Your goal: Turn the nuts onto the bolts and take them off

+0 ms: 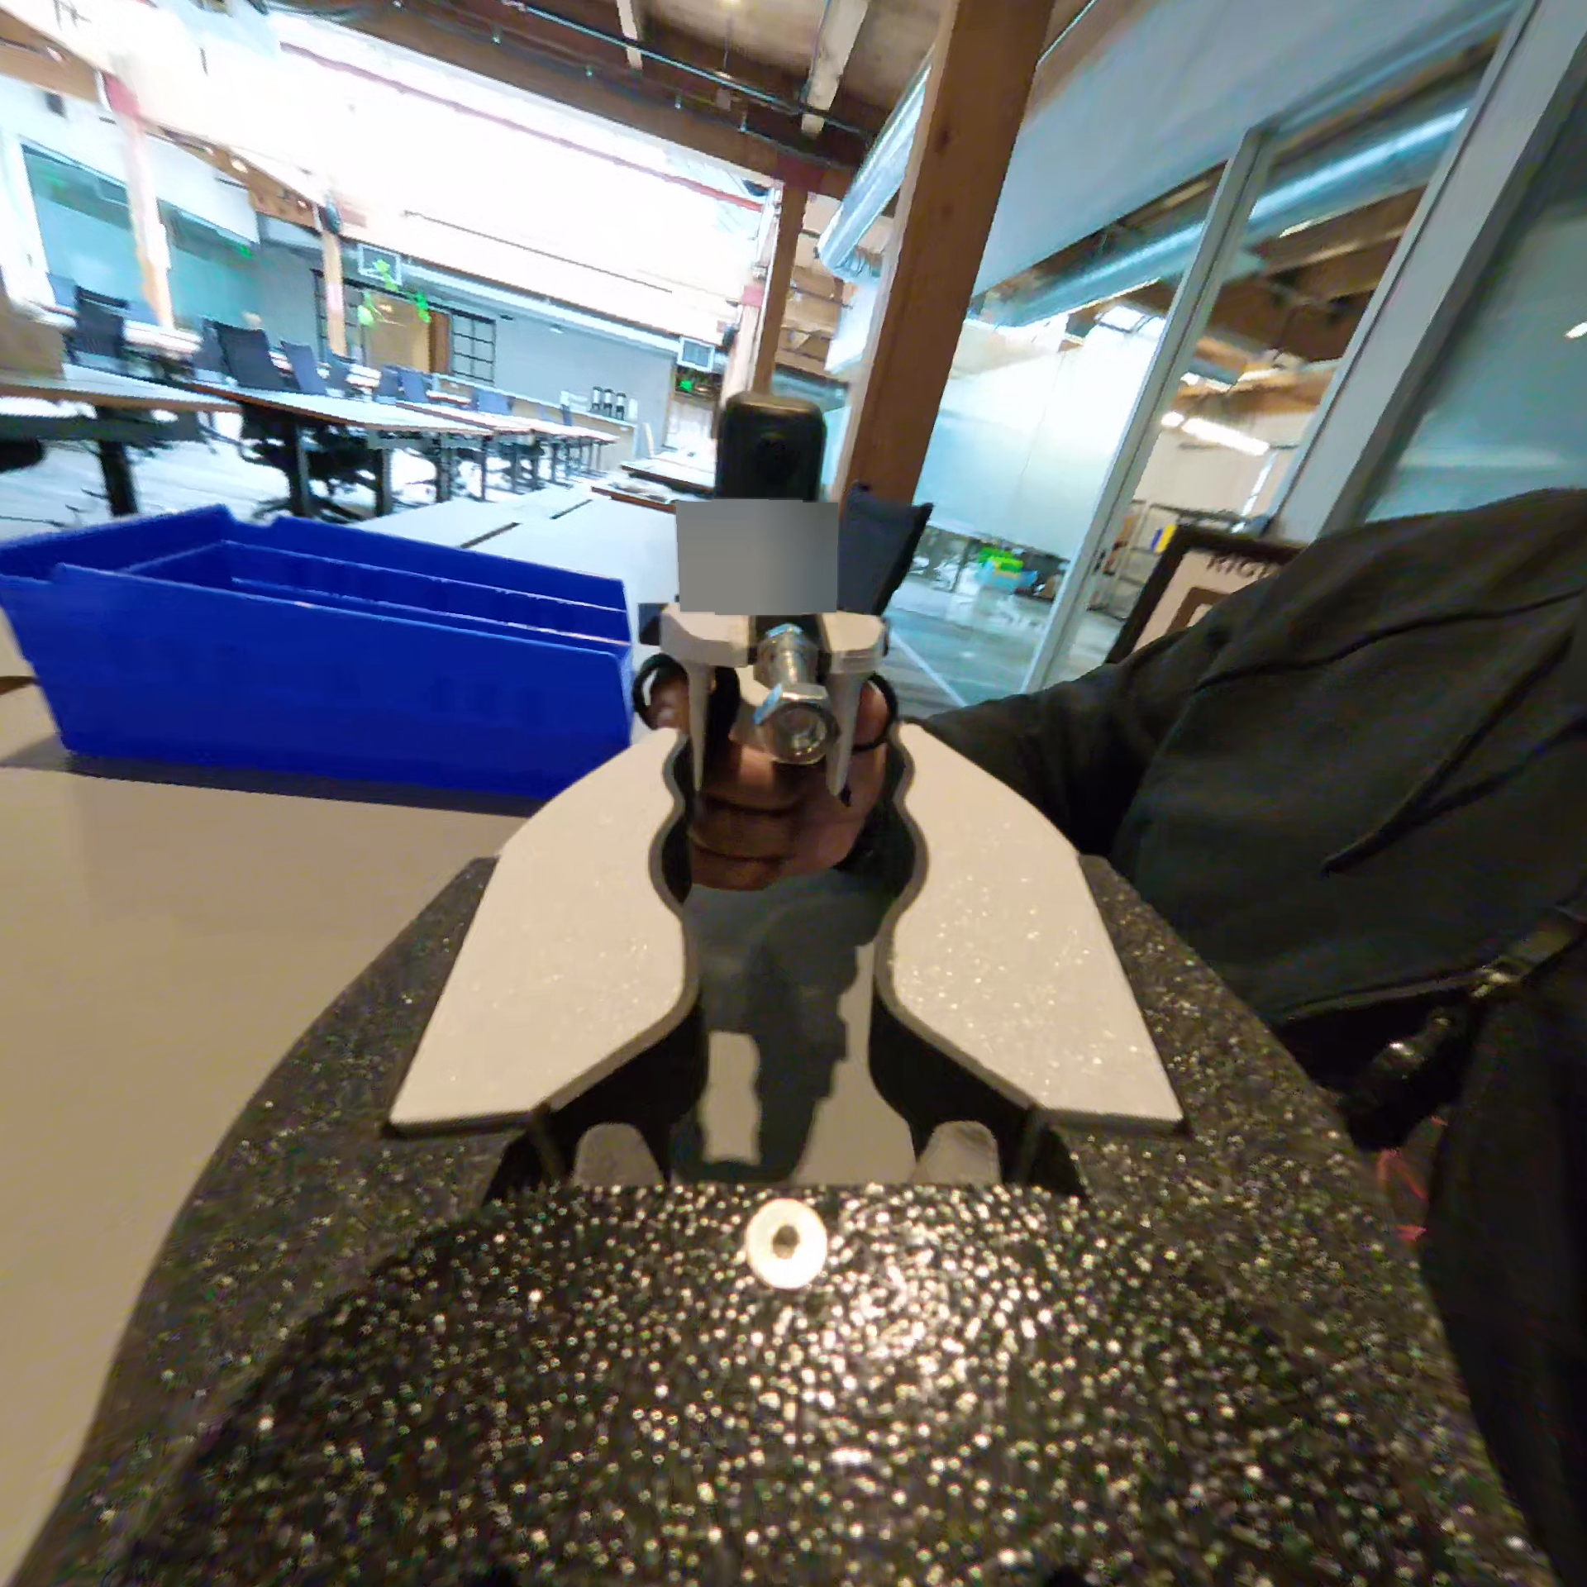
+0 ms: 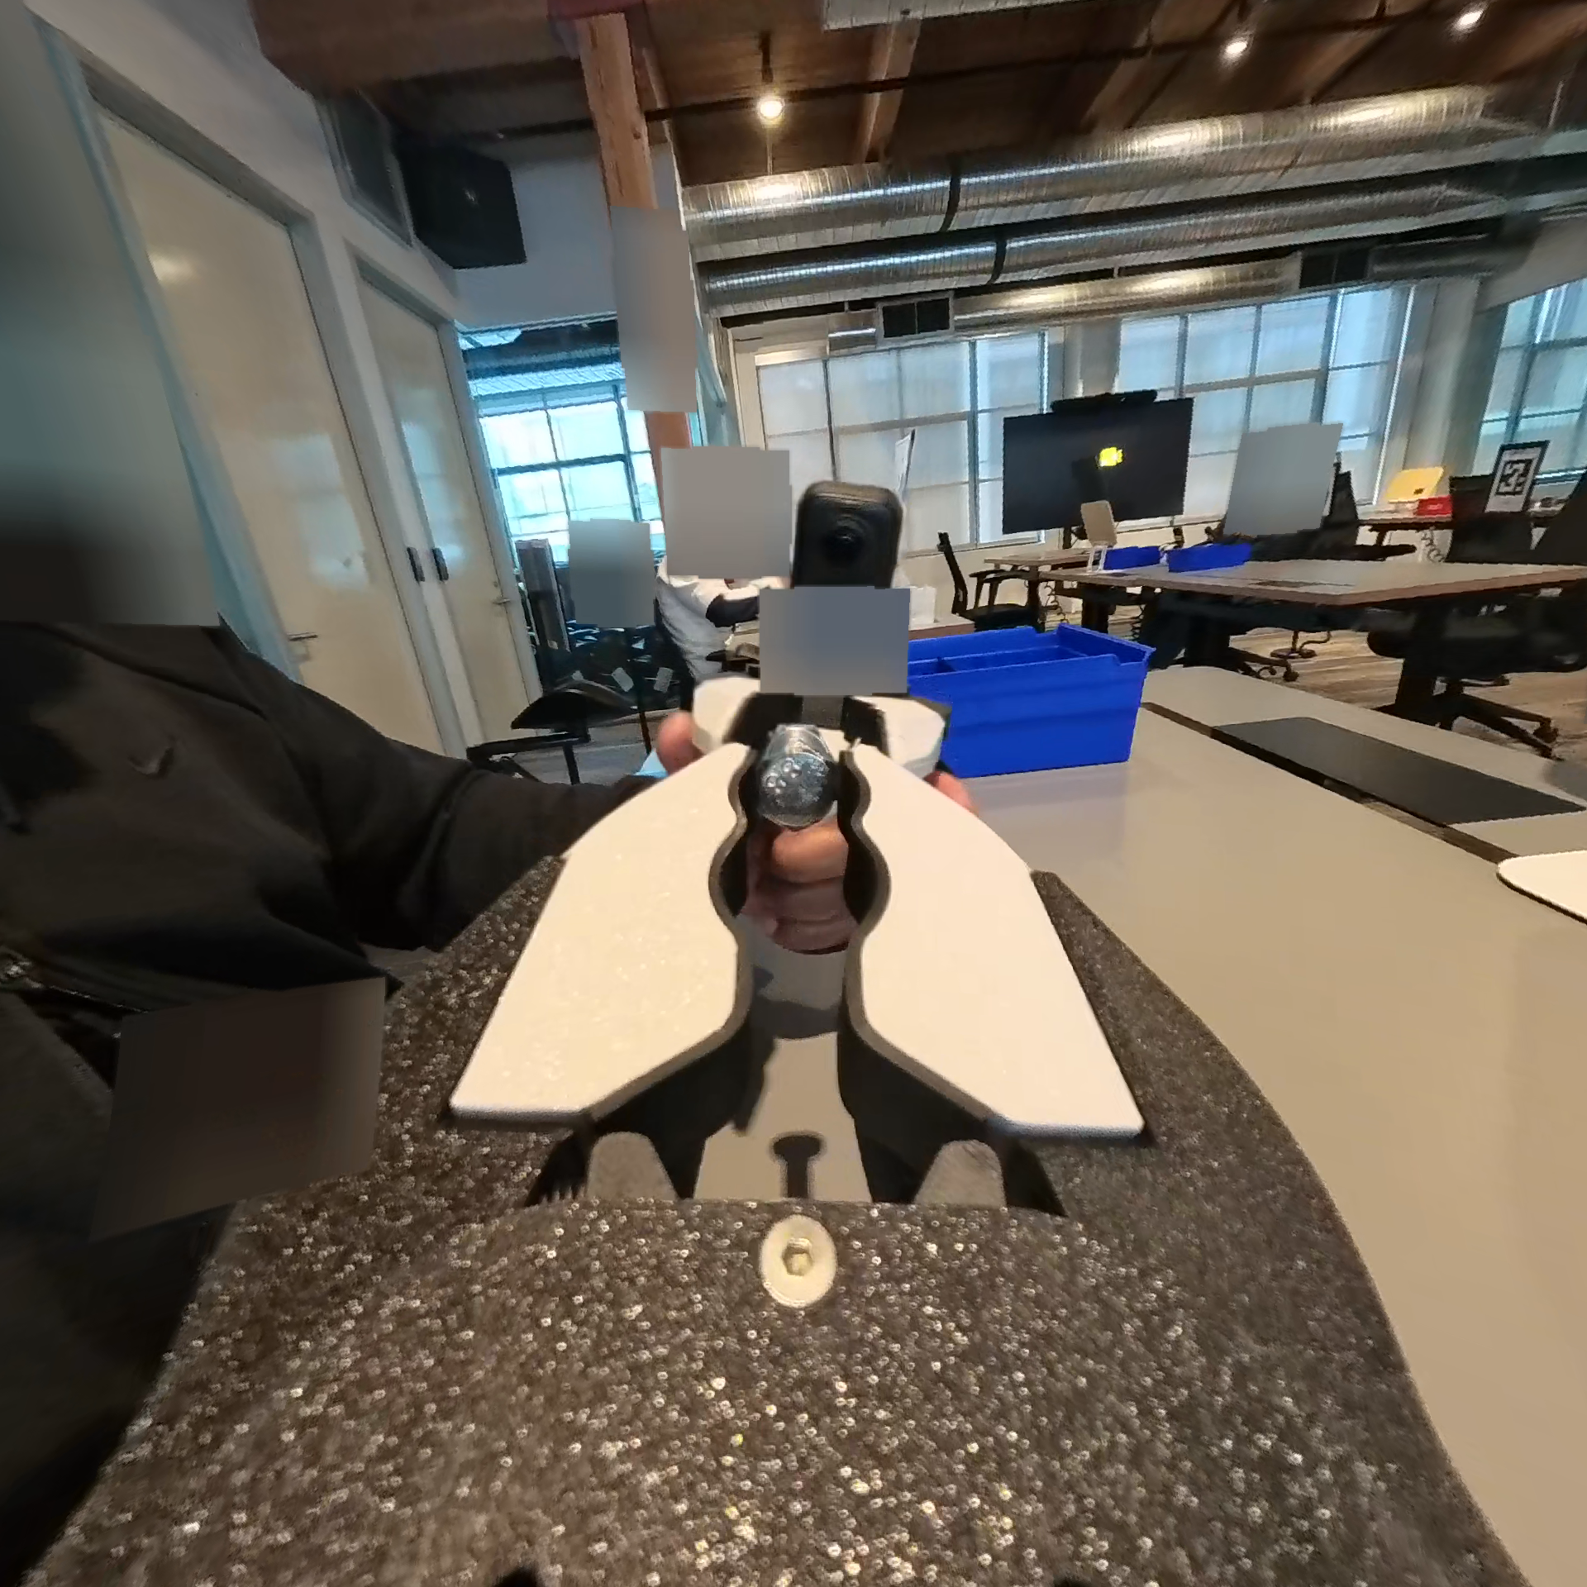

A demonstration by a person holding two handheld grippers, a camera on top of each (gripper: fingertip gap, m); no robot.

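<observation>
My right gripper [image 2: 794,777] is shut on a silver bolt [image 2: 794,786] and holds it in the air above the grey table [image 2: 1202,945], head towards its camera. In the left wrist view the same bolt [image 1: 786,653] points at me with a hex nut [image 1: 799,730] on its near end, between the right gripper's thin fingers [image 1: 700,721]. My left gripper [image 1: 786,756] is open. Its grey fingertips [image 1: 601,859] stand wide on either side of the nut, not touching it. The left gripper [image 2: 816,726] also shows past the bolt in the right wrist view.
A blue divided bin [image 1: 326,653] stands on the table, also seen in the right wrist view [image 2: 1030,704]. A black mat [image 2: 1374,773] and a white pad [image 2: 1546,876] lie to the right. A black sleeve [image 1: 1288,730] is close by. Desks and chairs stand behind. The tips of both grippers are at nearly the same place.
</observation>
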